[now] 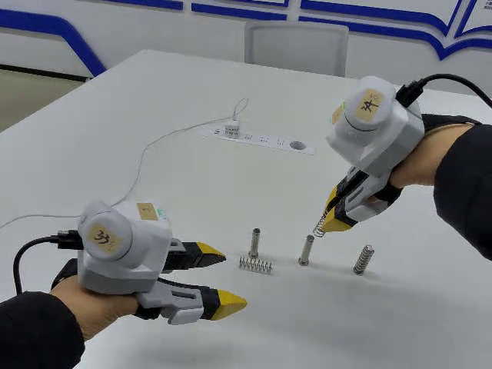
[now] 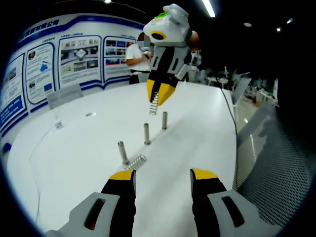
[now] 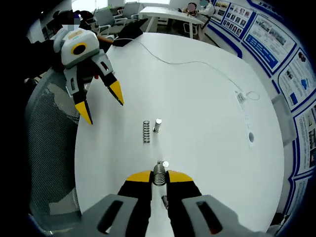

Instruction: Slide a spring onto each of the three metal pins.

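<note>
Right gripper [image 1: 336, 221] clamped on a spring [image 1: 319, 226], holding it end-down just above the middle pin [image 1: 307, 250], not on it yet. Left gripper [image 1: 219, 278] has jaws spread with nothing between them, hovering low over the table [image 1: 115, 154]. Second spring [image 1: 255, 265] lies flat just beside the left pin [image 1: 254, 242]. Third spring [image 1: 363, 259] stands tilted to the right of the middle pin; I can't tell whether a pin is inside it.
</note>
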Available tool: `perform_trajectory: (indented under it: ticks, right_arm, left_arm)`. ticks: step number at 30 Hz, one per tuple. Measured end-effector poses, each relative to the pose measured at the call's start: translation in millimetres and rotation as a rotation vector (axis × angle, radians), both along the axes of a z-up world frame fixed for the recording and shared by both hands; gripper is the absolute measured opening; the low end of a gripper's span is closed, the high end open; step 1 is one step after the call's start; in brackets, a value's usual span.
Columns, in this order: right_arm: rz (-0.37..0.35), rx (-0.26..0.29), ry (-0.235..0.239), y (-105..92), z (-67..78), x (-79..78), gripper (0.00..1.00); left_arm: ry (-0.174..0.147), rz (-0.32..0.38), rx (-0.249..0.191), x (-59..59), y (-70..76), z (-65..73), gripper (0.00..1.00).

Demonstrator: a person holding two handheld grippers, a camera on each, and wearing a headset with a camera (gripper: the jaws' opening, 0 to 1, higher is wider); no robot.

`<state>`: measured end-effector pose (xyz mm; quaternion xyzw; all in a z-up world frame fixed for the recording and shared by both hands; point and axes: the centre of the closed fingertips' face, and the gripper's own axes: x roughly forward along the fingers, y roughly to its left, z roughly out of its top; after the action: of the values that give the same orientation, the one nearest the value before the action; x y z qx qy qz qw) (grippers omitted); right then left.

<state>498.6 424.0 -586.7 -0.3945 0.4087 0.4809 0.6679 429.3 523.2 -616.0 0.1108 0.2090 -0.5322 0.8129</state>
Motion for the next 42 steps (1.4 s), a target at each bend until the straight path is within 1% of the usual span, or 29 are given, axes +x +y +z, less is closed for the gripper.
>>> perform_trajectory:
  ticks: [4,8,11,13,22,35,42]
  right_arm:
    - [-0.003,-0.021,0.003,0.3,-8.6,6.4,0.12]
    - [-0.004,-0.028,0.023,1.5,-16.1,11.5,0.12]
    - [-0.007,-0.044,0.015,0.1,-19.8,15.0,0.12]
    - [-0.009,-0.05,0.021,-0.5,-21.9,15.7,0.12]
    - [-0.019,-0.043,0.044,2.4,-26.1,12.8,0.12]
    - [-0.02,-0.12,0.074,4.5,-51.4,15.8,0.12]
    - [-0.031,-0.131,0.086,4.2,-65.0,18.7,0.12]
  left_arm:
    - [0.0,-0.003,0.006,-0.7,0.4,-0.6,0.46]
    - [0.003,0.004,0.002,-0.2,0.7,-0.8,0.47]
    - [0.004,0.002,0.005,-0.9,0.5,-2.0,0.47]
    - [0.005,0.001,0.006,-1.4,0.3,-2.4,0.47]
    - [0.006,-0.005,0.012,-2.4,-0.3,-4.0,0.46]
    - [0.007,-0.003,0.014,-2.1,0.6,-4.1,0.46]
    - [0.009,-0.001,0.015,-2.0,1.1,-4.0,0.46]
